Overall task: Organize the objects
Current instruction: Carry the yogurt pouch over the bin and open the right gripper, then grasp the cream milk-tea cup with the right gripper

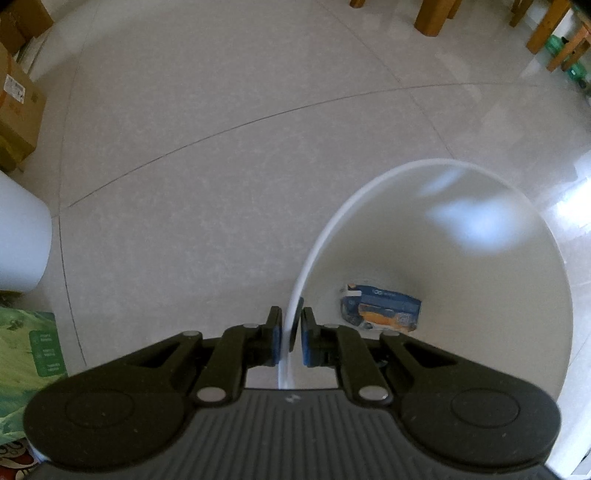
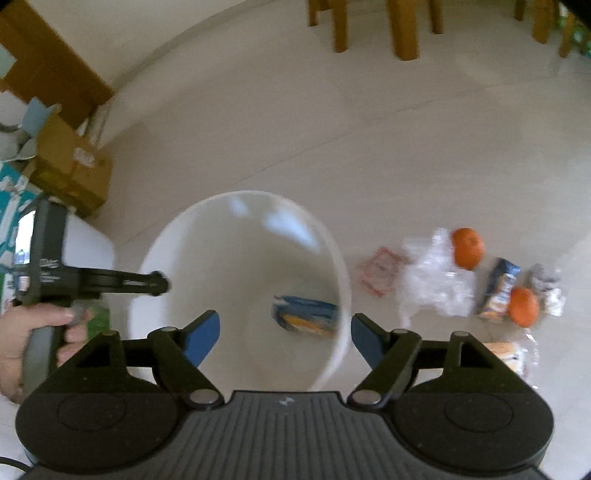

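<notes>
My left gripper point(image 1: 291, 334) is shut on the rim of a white bucket point(image 1: 317, 236), one pad outside and one inside. A blue and orange packet point(image 1: 382, 308) lies on the bucket's bottom. In the right wrist view the same bucket point(image 2: 332, 354) stands on the floor with the packet point(image 2: 306, 315) inside, and the left gripper point(image 2: 162, 284) holds its left rim. My right gripper point(image 2: 285, 338) is open and empty above the bucket's near side. Two oranges point(image 2: 467, 246) point(image 2: 522, 306), a second blue packet point(image 2: 498, 288), clear plastic wrap point(image 2: 436, 280) and a red-edged wrapper point(image 2: 380, 275) lie on the floor to the right.
Cardboard boxes point(image 1: 18, 107) point(image 2: 74, 170) stand at the left. A second white container point(image 1: 22, 236) and a green bag point(image 1: 29, 354) are near the left gripper. Wooden chair and table legs point(image 2: 402, 29) stand at the back. A wrapped snack point(image 2: 506, 354) lies by my right finger.
</notes>
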### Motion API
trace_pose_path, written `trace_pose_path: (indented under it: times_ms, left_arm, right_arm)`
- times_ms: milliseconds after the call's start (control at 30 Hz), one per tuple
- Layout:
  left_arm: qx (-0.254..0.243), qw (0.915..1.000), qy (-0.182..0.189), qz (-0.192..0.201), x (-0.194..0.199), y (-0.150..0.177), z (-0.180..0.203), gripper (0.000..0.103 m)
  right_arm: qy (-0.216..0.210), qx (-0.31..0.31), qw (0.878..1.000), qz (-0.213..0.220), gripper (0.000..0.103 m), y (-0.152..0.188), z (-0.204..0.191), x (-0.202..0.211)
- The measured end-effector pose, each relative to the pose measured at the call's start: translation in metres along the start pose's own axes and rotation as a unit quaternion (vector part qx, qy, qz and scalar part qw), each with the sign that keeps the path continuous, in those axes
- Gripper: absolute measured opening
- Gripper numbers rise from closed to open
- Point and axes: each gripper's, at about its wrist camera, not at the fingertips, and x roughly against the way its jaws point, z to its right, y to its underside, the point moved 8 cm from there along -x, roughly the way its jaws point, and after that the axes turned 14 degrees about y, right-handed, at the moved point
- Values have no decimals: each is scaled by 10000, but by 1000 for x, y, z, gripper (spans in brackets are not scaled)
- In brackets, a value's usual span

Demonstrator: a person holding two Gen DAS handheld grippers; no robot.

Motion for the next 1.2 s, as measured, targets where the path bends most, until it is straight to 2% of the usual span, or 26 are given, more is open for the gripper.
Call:
trace_pose_path:
  times_ms: [167, 300, 367, 500, 633, 867, 1067, 1200]
  left_arm:
    - [2, 10000, -6, -8, -1, 0, -1, 8]
    - [11, 10000, -16, -9, -1, 0, -1, 8]
    - [9, 10000, -18, -9, -1, 0, 0, 8]
    - [11, 10000, -22, -4, -2, 0, 2, 8]
    - [9, 10000, -25, 1, -2, 0, 2, 8]
    - [40, 10000, -13, 5, -2, 1, 1, 8]
    - [19, 10000, -22, 4, -2, 1, 1, 8]
    - [9, 10000, -18, 7, -2, 1, 1, 8]
  right_arm:
    - [478, -547, 9974, 24, 86, 8, 62, -3]
    - [745, -1515, 9854, -212, 86, 27, 123, -27]
    - [820, -2063, 9737, -520, 86, 43, 150, -50]
    - [834, -3294, 9353, -987, 86, 78, 192, -97]
    - [874, -4329, 8914, -1015, 86, 104, 218, -136]
    - [1110, -5312, 8321, -1146, 86, 129, 249, -189]
    - [1211, -5664, 8055, -1250, 86, 137, 263, -222]
    - [1224, -5758, 7977, -1309, 85, 136, 266, -236]
